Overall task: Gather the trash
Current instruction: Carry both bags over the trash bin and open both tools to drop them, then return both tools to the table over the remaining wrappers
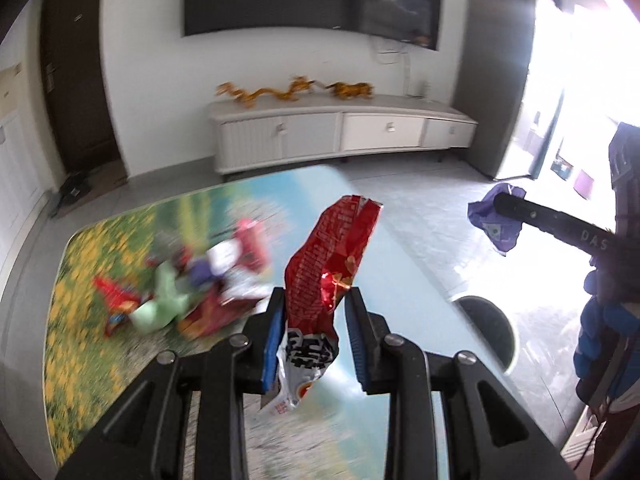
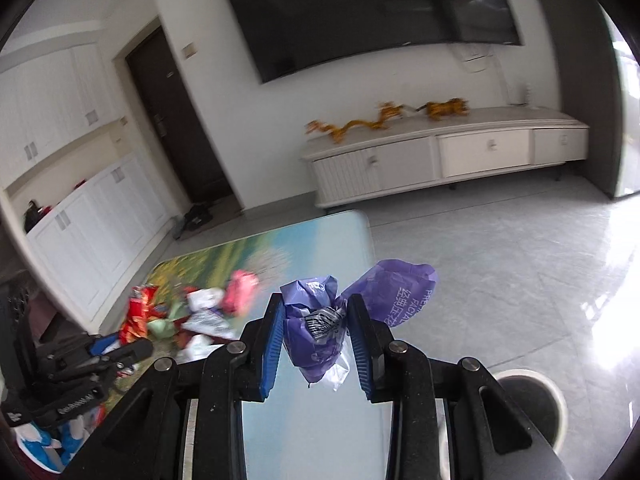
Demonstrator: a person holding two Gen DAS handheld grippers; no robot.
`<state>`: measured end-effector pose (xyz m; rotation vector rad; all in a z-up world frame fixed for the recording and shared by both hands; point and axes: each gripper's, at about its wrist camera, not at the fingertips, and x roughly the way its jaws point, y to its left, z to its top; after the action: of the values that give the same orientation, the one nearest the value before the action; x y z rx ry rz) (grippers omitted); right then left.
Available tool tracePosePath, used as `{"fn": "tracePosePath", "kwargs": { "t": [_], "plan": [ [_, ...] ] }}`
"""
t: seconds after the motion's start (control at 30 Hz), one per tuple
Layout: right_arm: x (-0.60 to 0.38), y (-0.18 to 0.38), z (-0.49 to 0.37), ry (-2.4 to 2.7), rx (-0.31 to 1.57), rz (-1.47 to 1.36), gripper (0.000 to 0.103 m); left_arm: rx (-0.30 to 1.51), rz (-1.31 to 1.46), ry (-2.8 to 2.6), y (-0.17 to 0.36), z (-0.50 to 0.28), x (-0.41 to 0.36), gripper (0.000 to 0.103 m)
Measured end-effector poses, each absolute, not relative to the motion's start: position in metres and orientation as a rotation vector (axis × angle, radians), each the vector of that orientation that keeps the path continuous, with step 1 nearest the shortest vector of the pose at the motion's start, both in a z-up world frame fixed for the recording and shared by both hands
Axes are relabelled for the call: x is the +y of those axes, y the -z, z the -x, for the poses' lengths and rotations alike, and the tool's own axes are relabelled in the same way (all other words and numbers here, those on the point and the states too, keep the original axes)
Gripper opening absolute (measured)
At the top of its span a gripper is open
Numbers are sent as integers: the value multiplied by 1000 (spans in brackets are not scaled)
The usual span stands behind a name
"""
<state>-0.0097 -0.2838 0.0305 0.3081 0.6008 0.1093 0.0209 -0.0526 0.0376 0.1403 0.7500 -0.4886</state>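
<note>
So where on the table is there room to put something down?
The near, pale-blue end of the table is bare, from the wrapper pile to the right edge by the bin. The far blue corner is bare too. The flowery left side is crowded.

A crumpled red snack bag is held upright above the table; a scrunched purple wrapper is held aloft too. More wrappers are heaped on the tabletop.
</note>
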Motion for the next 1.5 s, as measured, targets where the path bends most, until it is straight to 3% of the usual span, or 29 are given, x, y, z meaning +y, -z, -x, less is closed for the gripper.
{"fn": "tracePosePath", "kwargs": {
  "t": [0.33, 0.73, 0.9, 0.93, 0.97, 1.03, 1.17, 1.5],
  "plan": [
    [-380, -5, 51, 110, 630, -369, 30, 758, -252, 678, -46, -20, -183, 28],
    [-456, 82, 71, 225, 794, -521, 30, 957, -334, 838, 31, -37, -303, 31],
    [-479, 111, 74, 277, 849, -569, 35, 1028, -333, 905, 55, -34, -346, 32],
    [-480, 113, 75, 286, 855, -573, 39, 1045, -325, 923, 59, -33, -351, 38],
    [-482, 117, 77, 300, 863, -576, 43, 1061, -316, 939, 62, -31, -356, 50],
    [-485, 120, 78, 319, 873, -580, 45, 1068, -308, 947, 66, -34, -362, 60],
    [-488, 122, 79, 343, 883, -585, 45, 1086, -274, 968, 69, -38, -363, 60],
    [-471, 85, 80, 290, 797, -563, 45, 921, -237, 826, 24, -48, -291, 60]
  ]
}}
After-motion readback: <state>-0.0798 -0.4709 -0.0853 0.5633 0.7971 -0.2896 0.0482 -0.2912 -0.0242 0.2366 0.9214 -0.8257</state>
